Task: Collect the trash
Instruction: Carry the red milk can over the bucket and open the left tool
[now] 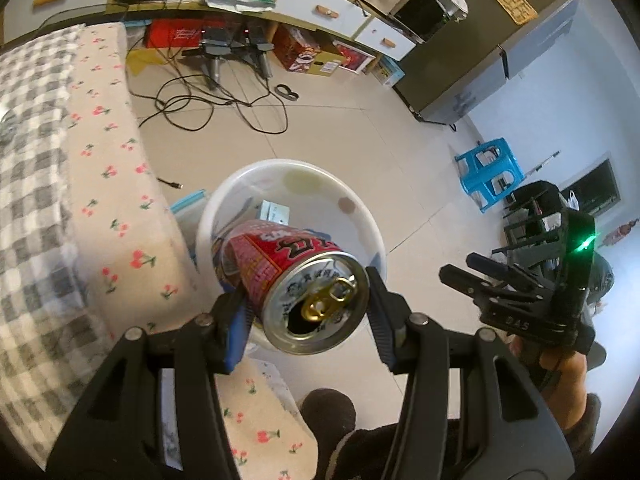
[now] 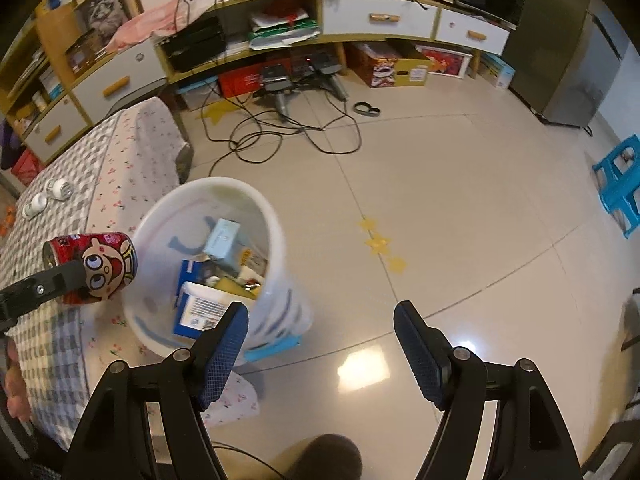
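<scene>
My left gripper (image 1: 306, 304) is shut on a red drink can (image 1: 296, 280) with a cartoon face, opened top toward the camera, held above the near rim of a white trash bin (image 1: 352, 200). In the right wrist view the can (image 2: 100, 268) hangs just left of the bin (image 2: 276, 232), over the table edge. The bin holds boxes and wrappers (image 2: 224, 272). My right gripper (image 2: 320, 344) is open and empty, above the floor to the right of the bin; it also shows at the right of the left wrist view (image 1: 480, 272).
A table with a checked and cherry-print cloth (image 2: 80, 184) lies left of the bin, with two small white containers (image 2: 48, 196) on it. Cables (image 2: 280, 136) and chargers lie on the tiled floor by a low cabinet (image 2: 380, 20). A blue stool (image 2: 620, 184) stands right.
</scene>
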`<state>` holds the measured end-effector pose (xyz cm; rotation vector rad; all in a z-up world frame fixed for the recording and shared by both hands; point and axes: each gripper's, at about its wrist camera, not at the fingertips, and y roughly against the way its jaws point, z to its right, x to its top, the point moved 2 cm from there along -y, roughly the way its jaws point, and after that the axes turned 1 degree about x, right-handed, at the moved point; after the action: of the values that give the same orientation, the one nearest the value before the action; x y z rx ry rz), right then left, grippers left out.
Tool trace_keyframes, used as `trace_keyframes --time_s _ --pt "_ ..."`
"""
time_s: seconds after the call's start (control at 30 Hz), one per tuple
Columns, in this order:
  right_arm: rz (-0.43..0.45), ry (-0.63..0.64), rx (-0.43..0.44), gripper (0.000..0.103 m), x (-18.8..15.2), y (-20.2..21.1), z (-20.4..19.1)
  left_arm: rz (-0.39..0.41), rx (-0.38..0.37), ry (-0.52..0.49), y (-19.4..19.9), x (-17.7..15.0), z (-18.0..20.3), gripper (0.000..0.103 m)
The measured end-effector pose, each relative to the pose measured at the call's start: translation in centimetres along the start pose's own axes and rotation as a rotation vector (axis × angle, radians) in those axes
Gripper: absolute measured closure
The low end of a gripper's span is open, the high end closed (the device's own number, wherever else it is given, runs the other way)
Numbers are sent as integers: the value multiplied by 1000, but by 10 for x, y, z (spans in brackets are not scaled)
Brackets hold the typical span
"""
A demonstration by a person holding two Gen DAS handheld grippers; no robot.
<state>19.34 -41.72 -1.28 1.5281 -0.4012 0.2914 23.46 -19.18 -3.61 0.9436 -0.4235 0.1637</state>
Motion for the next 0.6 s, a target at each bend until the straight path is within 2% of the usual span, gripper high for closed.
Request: trace_keyframes --time_s 0.07,0.1,0.13,0.17,0.23,0.6 --pt "2 -8 -2 26 -2 2 5 0 7 -1 -3 1 -1 49" --pt "5 -12 -1 26 -2 3 7 0 25 6 -4 1 -3 39" --pt "8 -16 0 26 -2 4 8 -3 50 14 -3 0 -4 21" --pt "12 -20 4 26 -2 6 9 3 77 13 -2 1 -5 15" --pt "17 -22 10 26 0 8 10 24 128 -13 7 -2 -5 13" --pt "21 37 28 25 7 4 -26 52 220 34 45 -14 -38 5"
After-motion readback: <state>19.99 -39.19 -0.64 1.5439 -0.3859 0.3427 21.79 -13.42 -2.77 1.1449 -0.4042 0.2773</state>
